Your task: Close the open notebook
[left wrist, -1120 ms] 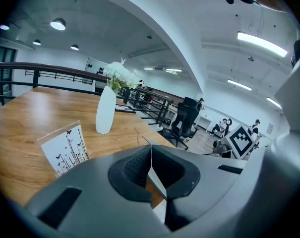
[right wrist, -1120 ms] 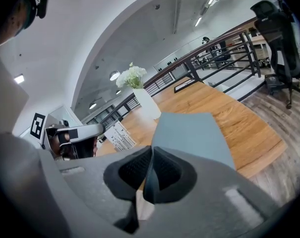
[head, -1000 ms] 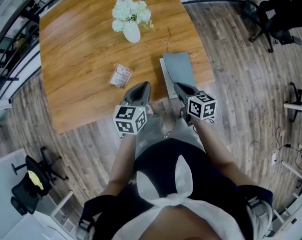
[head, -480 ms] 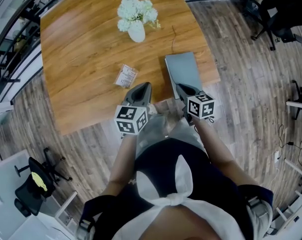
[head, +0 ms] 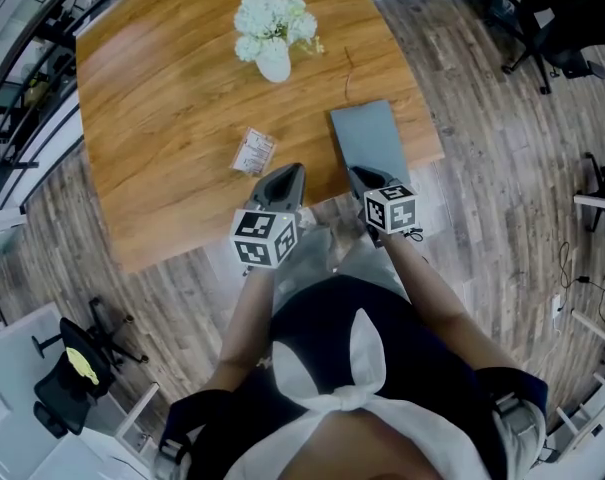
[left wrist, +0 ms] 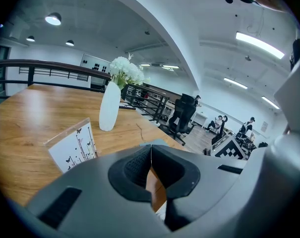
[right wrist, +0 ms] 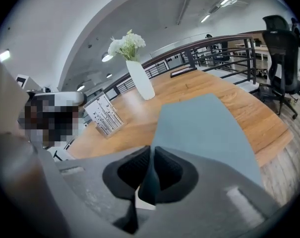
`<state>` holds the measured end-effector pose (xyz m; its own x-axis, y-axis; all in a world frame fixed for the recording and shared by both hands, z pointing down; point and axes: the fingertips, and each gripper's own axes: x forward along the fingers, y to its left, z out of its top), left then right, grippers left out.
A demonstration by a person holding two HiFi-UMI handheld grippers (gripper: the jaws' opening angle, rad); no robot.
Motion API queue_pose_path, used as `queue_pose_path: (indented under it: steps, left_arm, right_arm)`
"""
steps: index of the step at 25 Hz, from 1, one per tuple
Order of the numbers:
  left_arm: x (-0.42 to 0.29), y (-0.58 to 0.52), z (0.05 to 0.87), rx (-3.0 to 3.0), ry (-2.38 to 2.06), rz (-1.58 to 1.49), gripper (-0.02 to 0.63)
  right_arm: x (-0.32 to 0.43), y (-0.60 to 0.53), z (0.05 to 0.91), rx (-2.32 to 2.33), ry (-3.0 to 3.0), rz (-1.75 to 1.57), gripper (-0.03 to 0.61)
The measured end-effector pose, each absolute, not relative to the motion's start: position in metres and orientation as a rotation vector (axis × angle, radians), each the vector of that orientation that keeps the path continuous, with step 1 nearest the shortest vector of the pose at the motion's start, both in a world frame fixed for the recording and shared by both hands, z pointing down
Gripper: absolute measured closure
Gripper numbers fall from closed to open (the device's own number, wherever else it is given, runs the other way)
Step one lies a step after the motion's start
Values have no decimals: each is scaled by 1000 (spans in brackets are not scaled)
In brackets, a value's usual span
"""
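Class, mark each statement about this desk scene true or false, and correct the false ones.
1. The vase holds white flowers. True.
2. The notebook lies at the far left corner of the table. False: in the head view it lies at the near edge, on the right.
3. The left gripper has its jaws together with nothing between them. True.
4. The card stands to the right of the notebook. False: in the head view it stands to the left of it.
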<state>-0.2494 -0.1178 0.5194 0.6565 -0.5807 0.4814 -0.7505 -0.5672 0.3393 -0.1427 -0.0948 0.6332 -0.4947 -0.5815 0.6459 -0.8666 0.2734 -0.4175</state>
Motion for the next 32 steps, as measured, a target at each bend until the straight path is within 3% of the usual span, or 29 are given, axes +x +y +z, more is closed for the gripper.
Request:
queue_pose_path:
  steps: [8,13,19,27,32]
  left_arm:
    - [-247,-118,519,2359,-1019,428,594]
    - [-241,-120,509,2374,-1016,411,594]
    - [-232,-125,499,2391,-1026,380,594]
    - [-210,-132,469,2444,-1022,325,594]
    - [-193,-135,452,2477,-1021,289,594]
  right_arm:
    - [-147,-94,638,1302,-2161,1058,536]
    - [-153,-93,624,1232,-2216,1093,432]
    - [-142,-108,567,1300,-2343,1009,425]
    - [-122,-129,490,1423,-2471,793,573]
    - [-118,-132,462,1409,-2524,721,580]
